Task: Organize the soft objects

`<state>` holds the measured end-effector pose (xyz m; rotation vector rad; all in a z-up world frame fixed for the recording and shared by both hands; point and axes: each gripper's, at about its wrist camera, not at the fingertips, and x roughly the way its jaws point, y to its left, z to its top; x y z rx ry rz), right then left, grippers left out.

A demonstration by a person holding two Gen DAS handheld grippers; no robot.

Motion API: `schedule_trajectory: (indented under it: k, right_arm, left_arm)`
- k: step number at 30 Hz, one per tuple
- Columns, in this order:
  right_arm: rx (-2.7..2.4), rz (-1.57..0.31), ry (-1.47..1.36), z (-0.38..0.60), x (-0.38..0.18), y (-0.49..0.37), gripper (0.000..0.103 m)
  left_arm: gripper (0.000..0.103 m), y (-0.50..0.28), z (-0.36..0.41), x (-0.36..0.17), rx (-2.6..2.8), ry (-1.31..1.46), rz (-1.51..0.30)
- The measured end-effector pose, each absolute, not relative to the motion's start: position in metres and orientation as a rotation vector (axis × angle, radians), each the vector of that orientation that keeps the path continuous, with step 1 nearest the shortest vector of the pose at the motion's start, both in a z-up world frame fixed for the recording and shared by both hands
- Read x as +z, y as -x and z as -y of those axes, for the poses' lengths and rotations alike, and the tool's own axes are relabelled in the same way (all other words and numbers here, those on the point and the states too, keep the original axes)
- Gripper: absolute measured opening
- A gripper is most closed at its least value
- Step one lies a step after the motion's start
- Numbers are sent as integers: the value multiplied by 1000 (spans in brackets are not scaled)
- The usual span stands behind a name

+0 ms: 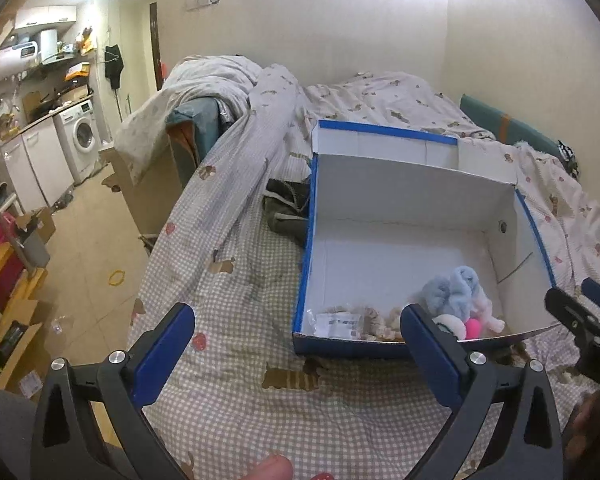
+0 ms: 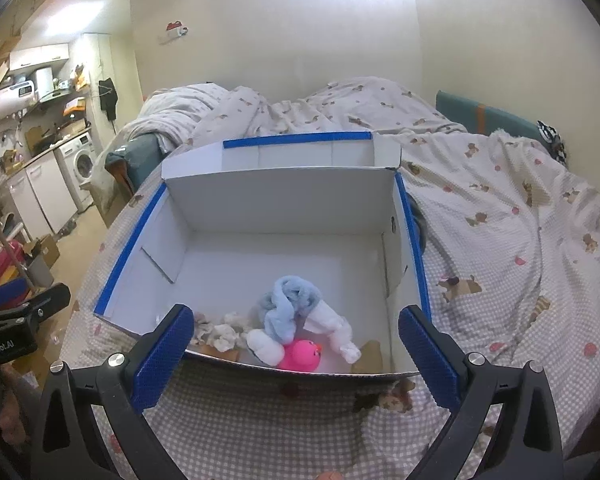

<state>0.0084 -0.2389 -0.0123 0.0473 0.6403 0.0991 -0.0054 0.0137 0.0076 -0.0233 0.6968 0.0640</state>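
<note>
An open blue-and-white cardboard box [image 1: 400, 208] [image 2: 284, 196] lies on the bed. In its near corner sit a light-blue plush [image 1: 456, 286] [image 2: 288, 300], a white plush [image 2: 332, 330], a pink ball-like toy [image 2: 300, 354] [image 1: 473, 328] and crumpled beige soft items [image 2: 224, 332] [image 1: 376, 322]. My left gripper [image 1: 296, 344] hovers open over the bed, left of the box's near wall. My right gripper [image 2: 296, 344] is open just in front of the box's near edge, holding nothing. The right gripper's fingers [image 1: 580, 312] also show at the far right of the left wrist view.
A dark garment [image 1: 288, 204] lies on the bed against the box's left side. A rumpled duvet [image 2: 480, 184] covers the far and right part of the bed. Left of the bed are floor, a washing machine [image 1: 80, 136] and shelving [image 1: 4, 300].
</note>
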Motion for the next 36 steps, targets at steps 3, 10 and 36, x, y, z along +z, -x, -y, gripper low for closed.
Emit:
schedule_trajectory:
  k: [3,10,36]
  right_arm:
    - [99,-640,-45,238,-12,-8,103]
    - [100,-642,-47,238,-12,-8,103]
    - [96,-653,-46,239,-17,-7,103]
  left_arm:
    - [102,5,-14,6,73,17,-703]
    - [102,5,-11,3,53,15,-704]
    - [102,4,-10,0,29,19,-718]
